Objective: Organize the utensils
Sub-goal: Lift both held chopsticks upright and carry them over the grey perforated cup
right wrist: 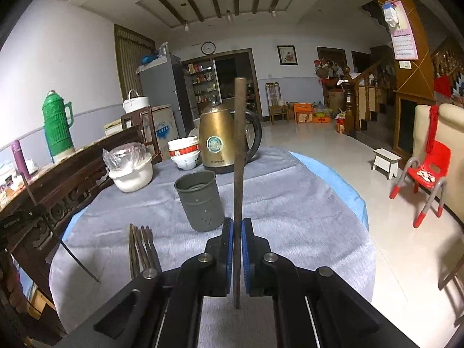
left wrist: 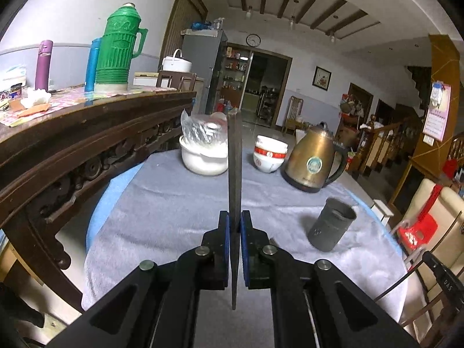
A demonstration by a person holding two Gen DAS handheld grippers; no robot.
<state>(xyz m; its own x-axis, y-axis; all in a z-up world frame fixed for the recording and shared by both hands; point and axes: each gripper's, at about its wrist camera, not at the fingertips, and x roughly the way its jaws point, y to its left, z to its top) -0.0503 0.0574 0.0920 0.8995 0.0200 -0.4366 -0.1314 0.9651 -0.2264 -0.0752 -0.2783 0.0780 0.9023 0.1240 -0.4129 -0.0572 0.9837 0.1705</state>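
Observation:
My left gripper (left wrist: 235, 226) is shut on a dark chopstick (left wrist: 234, 162) that stands upright between its blue pads. My right gripper (right wrist: 237, 232) is shut on a brown chopstick (right wrist: 239, 150), also upright. A grey utensil holder cup (right wrist: 200, 203) stands on the grey cloth just left of and beyond my right gripper; in the left wrist view the cup (left wrist: 332, 224) is to the right of my left gripper. Several more brown chopsticks (right wrist: 142, 249) lie flat on the cloth at my right gripper's left. The other gripper (right wrist: 20, 223) shows at the far left, holding its thin chopstick.
On the round table (right wrist: 304, 203) stand a brass kettle (right wrist: 217, 139), stacked red-and-white bowls (right wrist: 184, 152) and a white bowl holding a plastic bag (right wrist: 130, 171). A carved wooden sideboard (left wrist: 72, 145) with a green thermos (left wrist: 116, 49) lies left. A red chair (right wrist: 426, 174) stands right.

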